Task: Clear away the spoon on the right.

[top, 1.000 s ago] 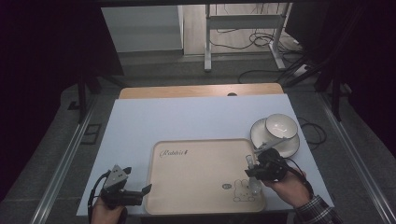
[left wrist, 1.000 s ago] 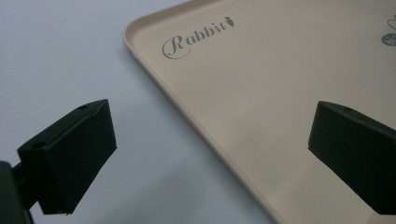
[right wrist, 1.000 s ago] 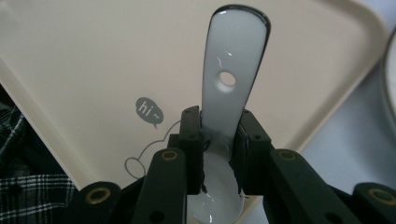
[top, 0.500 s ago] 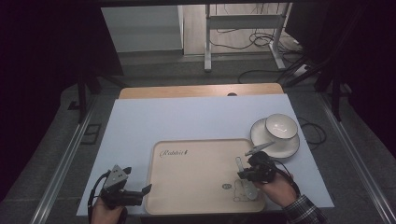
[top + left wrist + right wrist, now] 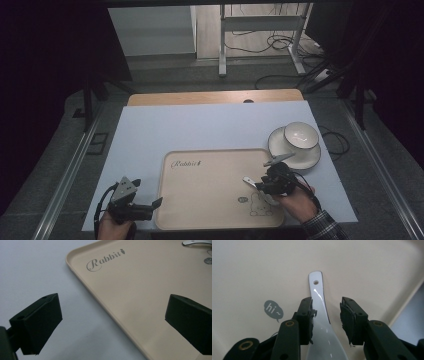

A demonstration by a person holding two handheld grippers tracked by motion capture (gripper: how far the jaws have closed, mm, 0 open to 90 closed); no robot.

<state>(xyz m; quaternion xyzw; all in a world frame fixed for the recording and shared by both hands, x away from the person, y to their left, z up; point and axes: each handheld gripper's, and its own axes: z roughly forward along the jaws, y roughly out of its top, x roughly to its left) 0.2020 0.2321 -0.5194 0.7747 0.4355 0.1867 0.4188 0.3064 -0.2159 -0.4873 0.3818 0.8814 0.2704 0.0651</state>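
Placement of the white ceramic spoon (image 5: 322, 322) on the beige tray (image 5: 210, 200) looks like the step in hand. In the right gripper view the spoon lies on the tray surface between the jaws of the right gripper (image 5: 325, 322), which stand apart on either side of its handle; the left pad seems to brush the handle while the right one shows a clear gap, so the grip reads as released rather than clamped. The handle's end, with its small hole, points toward the top of that frame, beside the grey "hi~" speech bubble (image 5: 273, 310).

Judging from this, the next move calls for drawing the right gripper straight back without nudging the spoon.

Low at the left of the high view, the left gripper (image 5: 150, 207) sits at the tray's left edge with jaws spread wide, grasping nothing.

Apart from the spoon, the tray carries nothing but its printed "Rabbit" lettering (image 5: 105, 261). Right of centre in the high view, a white bowl (image 5: 301, 135) rests on a white plate (image 5: 280, 147); the bowl looks empty.
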